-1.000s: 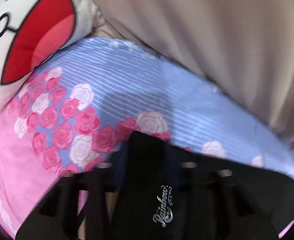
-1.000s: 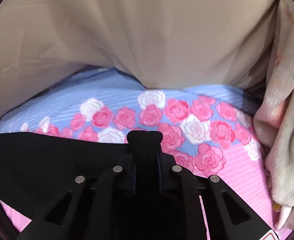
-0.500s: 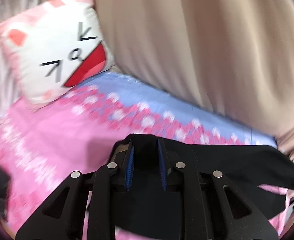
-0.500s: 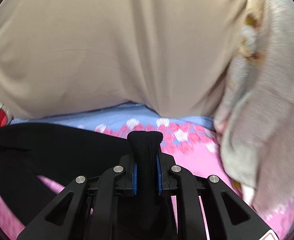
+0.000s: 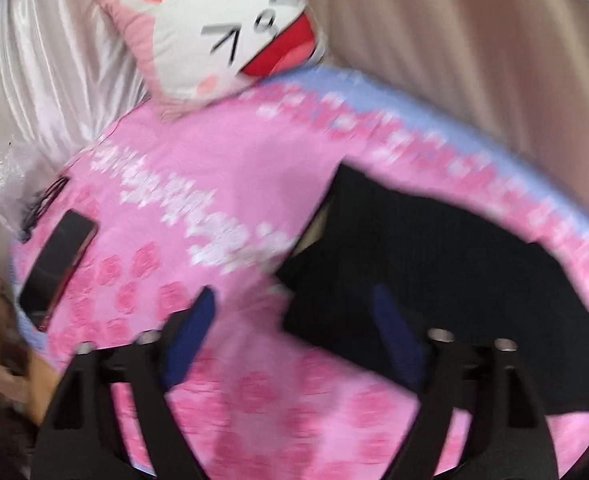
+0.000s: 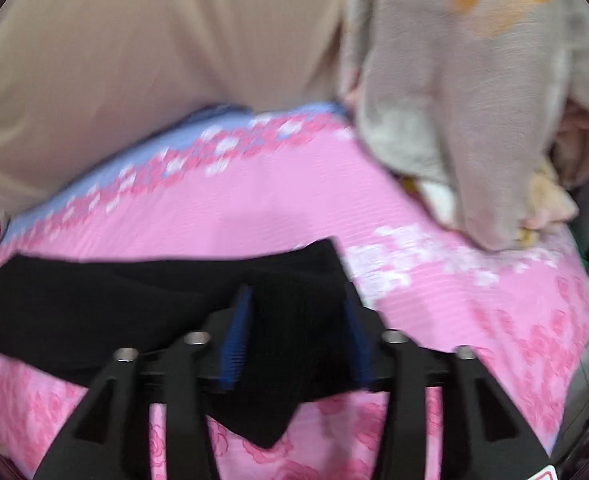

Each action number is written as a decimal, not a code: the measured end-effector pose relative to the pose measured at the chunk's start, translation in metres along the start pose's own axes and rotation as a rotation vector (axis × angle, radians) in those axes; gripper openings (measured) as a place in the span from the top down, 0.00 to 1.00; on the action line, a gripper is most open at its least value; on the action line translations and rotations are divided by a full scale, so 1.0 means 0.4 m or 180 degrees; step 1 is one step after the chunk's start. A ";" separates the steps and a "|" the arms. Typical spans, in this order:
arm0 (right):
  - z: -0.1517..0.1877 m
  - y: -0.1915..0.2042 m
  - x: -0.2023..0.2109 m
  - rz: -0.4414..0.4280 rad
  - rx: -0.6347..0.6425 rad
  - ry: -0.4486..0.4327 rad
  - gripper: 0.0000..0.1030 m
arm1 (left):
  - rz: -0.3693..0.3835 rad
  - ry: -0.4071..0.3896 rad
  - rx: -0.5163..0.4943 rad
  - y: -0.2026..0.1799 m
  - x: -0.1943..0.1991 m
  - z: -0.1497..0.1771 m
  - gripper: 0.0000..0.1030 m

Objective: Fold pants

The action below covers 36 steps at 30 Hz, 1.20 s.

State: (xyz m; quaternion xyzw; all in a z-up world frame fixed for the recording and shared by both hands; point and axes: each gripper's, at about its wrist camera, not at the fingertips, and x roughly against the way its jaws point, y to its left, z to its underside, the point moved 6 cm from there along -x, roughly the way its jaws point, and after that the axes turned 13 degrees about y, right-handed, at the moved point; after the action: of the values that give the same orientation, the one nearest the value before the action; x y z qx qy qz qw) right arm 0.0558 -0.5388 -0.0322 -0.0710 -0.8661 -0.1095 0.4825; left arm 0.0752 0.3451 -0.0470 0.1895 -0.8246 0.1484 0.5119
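On a pink flowered bed, black pants lie folded near its far edge. Both the left gripper and right gripper are opening, letting go. Next comes another fold, likely needing a fresh grip.

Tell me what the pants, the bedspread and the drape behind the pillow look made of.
Pants: black matte knit, probably; fine ribbing shows.
Bedspread: printed woven cloth, likely cotton; pink with roses, no shine.
Drape: satin-like, glossy folds catching light.
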 end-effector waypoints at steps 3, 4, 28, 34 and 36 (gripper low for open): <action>0.001 -0.038 0.087 0.0062 -0.0217 -0.0293 0.32 | 0.0008 -0.0242 -0.0179 -0.083 0.047 0.005 0.08; 0.003 -0.048 0.112 -0.0037 -0.0311 -0.0349 0.31 | -0.0007 -0.0267 -0.0260 -0.119 0.053 0.012 0.06; -0.049 -0.009 0.146 -0.0367 -0.0303 -0.0460 0.77 | 0.0180 0.0395 -0.1219 -0.560 -0.156 0.175 0.05; 0.195 -0.193 0.021 -0.0063 -0.1091 0.0374 0.63 | 0.0135 0.0567 -0.1210 -0.566 -0.203 0.181 0.05; 0.192 -0.194 0.056 -0.0463 -0.1315 0.0177 0.34 | 0.0163 0.0552 -0.1252 -0.584 -0.200 0.182 0.05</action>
State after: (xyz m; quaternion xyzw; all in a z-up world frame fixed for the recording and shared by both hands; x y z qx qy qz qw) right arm -0.0367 -0.5936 -0.0619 -0.1027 -0.8144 -0.3211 0.4723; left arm 0.1587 0.1195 -0.1385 0.0515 -0.7951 0.0133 0.6041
